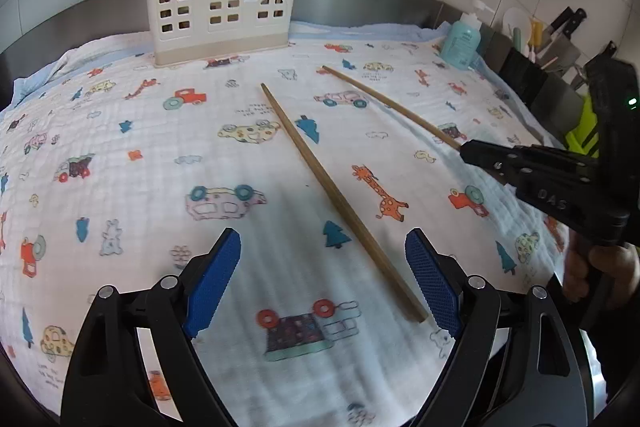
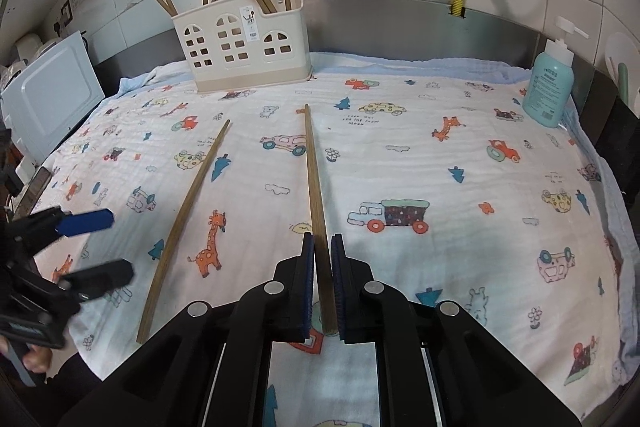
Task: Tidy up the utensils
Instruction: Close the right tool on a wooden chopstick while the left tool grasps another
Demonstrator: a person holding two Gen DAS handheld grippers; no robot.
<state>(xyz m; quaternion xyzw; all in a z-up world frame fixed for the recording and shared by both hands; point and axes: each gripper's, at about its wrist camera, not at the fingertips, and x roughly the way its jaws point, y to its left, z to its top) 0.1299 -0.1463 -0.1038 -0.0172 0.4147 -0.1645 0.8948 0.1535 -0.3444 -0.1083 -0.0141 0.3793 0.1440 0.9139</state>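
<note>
Right wrist view: right gripper [image 2: 323, 283] clamped on thick end of chopstick [image 2: 314, 187], tip resting on cloth-covered worktop [image 2: 460, 115]; left gripper [image 1: 322, 279] wide open, empty, over second chopstick [image 1: 320, 171] (light, stiff, smooth; likely slips); grasp near thick end; holder [image 2: 244, 47] behind.

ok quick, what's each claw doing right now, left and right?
Left claw: open, holding nothing, above the near chopstick.
Right claw: closed on the other chopstick.

Two long brown chopsticks [image 2: 188, 223] [image 2: 316, 203] are lying flat on the cloth. More are standing in the cream holder [image 2: 244, 47].
</note>
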